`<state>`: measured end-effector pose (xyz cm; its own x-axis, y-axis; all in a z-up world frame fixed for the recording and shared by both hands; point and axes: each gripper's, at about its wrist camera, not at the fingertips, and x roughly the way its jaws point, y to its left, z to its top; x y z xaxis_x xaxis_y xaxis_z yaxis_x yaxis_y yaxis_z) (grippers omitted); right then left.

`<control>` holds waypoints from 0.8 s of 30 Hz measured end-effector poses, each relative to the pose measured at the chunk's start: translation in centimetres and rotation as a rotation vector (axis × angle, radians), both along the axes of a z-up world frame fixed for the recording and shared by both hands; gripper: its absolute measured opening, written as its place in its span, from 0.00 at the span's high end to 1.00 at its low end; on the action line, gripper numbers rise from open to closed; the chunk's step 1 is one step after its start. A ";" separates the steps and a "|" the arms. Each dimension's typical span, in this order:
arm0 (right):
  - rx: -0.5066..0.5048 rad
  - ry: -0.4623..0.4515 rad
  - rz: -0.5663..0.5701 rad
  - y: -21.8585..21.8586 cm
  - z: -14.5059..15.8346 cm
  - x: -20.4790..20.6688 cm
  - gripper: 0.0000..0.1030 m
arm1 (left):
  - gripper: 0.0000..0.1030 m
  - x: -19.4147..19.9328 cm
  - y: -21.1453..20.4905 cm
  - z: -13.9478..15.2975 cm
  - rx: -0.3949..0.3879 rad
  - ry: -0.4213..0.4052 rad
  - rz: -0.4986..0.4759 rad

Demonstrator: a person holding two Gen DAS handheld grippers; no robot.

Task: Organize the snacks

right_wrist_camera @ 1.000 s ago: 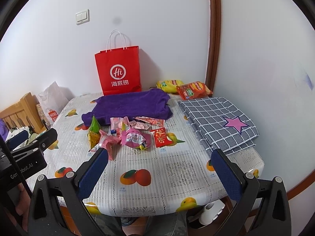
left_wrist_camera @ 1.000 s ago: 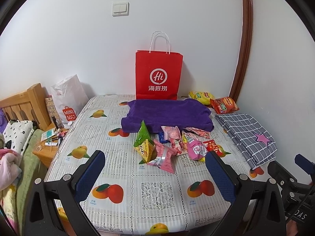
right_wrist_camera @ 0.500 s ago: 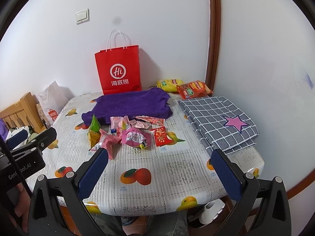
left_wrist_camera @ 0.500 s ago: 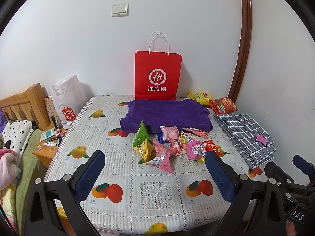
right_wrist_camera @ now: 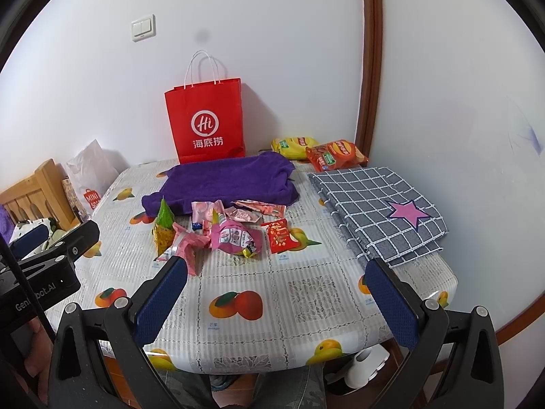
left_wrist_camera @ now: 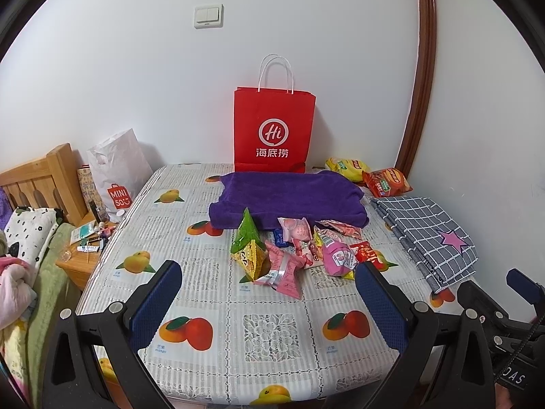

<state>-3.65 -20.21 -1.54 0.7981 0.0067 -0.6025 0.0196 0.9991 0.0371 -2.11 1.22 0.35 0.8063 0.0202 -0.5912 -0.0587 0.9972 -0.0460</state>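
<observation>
The table (left_wrist_camera: 211,306) in its fruit-print cover filled my view, and both my grippers hung over its near edge. My left gripper (left_wrist_camera: 269,293) gaped wide, nothing between its blue pads (left_wrist_camera: 155,301). My right gripper (right_wrist_camera: 276,289) stood just as wide, holding nothing either. At the back, upright against the wall, stood the red paper bag (left_wrist_camera: 274,129). In front of it lay the folded purple towel (left_wrist_camera: 289,197), and off to the right the grey checked cloth (right_wrist_camera: 378,208) with its pink star. In the far right corner sat a yellow chip bag (right_wrist_camera: 293,145) touching an orange chip bag (right_wrist_camera: 335,155). The snack pile (left_wrist_camera: 296,252) lay mid-table, against the towel's near edge: a green-and-yellow triangular packet (left_wrist_camera: 247,242), pink wrappers (right_wrist_camera: 235,235) and a small red packet (right_wrist_camera: 280,235), well ahead of my fingers.
</observation>
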 end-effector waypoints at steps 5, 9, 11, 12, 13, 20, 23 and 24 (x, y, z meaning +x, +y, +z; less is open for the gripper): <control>-0.006 -0.001 -0.001 0.2 0.0 0.0 0.00 | 0.01 0.0 0.0 0.0 0.002 -0.002 0.002; -0.001 0.001 -0.004 0.2 -0.1 0.1 0.00 | 0.01 0.0 -0.1 0.0 0.004 -0.003 0.001; -0.003 0.000 -0.005 0.2 -0.1 0.1 0.00 | 0.01 0.0 0.0 0.0 0.003 -0.004 0.000; -0.002 0.000 -0.006 0.2 -0.1 0.1 0.00 | 0.01 0.0 0.0 0.0 0.002 -0.005 -0.002; -0.002 0.000 -0.006 0.2 -0.1 0.1 0.00 | 0.01 0.1 0.0 0.1 0.001 -0.006 -0.002; 0.006 0.002 -0.007 0.7 -0.4 1.0 0.00 | 0.01 0.9 -0.1 -0.7 0.001 -0.001 -0.023; 0.003 0.012 0.005 1.1 -1.0 1.8 0.00 | 0.01 1.7 -0.1 -1.4 0.004 0.011 -0.034; 0.000 0.017 0.009 1.2 -1.3 2.1 0.00 | 0.01 2.0 -0.1 -1.6 0.005 0.015 -0.036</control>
<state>-1.58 -18.99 -2.80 0.7874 0.0141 -0.6162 0.0111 0.9993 0.0371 -0.14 1.16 -1.21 0.7977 -0.0052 -0.6030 -0.0239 0.9989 -0.0402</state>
